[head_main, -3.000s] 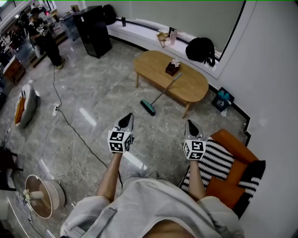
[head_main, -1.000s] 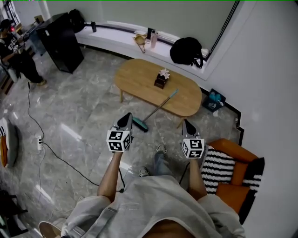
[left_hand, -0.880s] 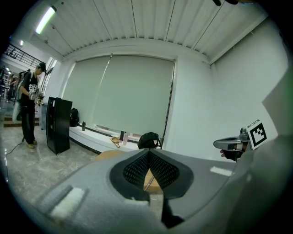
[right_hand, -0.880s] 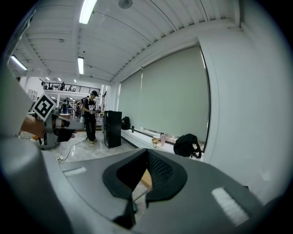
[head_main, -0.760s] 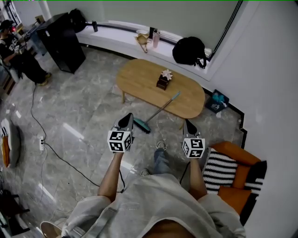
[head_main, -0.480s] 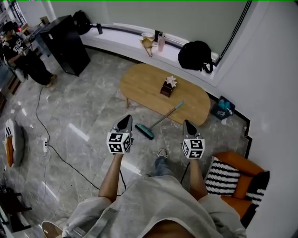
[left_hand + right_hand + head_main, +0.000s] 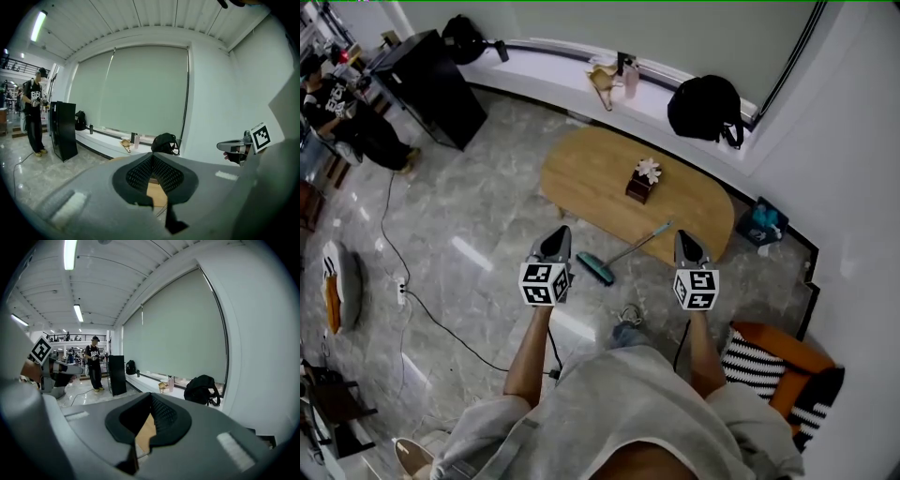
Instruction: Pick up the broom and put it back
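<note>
The broom lies on the grey floor with its teal head [image 7: 595,269] between my two grippers. Its thin handle [image 7: 642,243] slants up to the right and ends at the edge of the oval wooden table [image 7: 600,178]. My left gripper [image 7: 558,232] hangs above the floor just left of the broom head, jaws shut and empty. Right of the handle's upper end, my right gripper [image 7: 684,235] is also shut and empty. In both gripper views the tips [image 7: 151,154] [image 7: 151,394] meet, with only the tabletop showing behind them. Neither gripper touches the broom.
A small dark box with a flower [image 7: 643,181] stands on the table. A black backpack [image 7: 705,108] and a bottle sit on the white ledge behind. An orange seat with a striped cushion [image 7: 764,361] is at right, a cable [image 7: 441,323] crosses the floor at left, and a person [image 7: 347,122] stands by a black cabinet [image 7: 431,80].
Both grippers have been carried forward toward the table, so the broom head now lies between them instead of ahead. Their jaws stayed shut.
</note>
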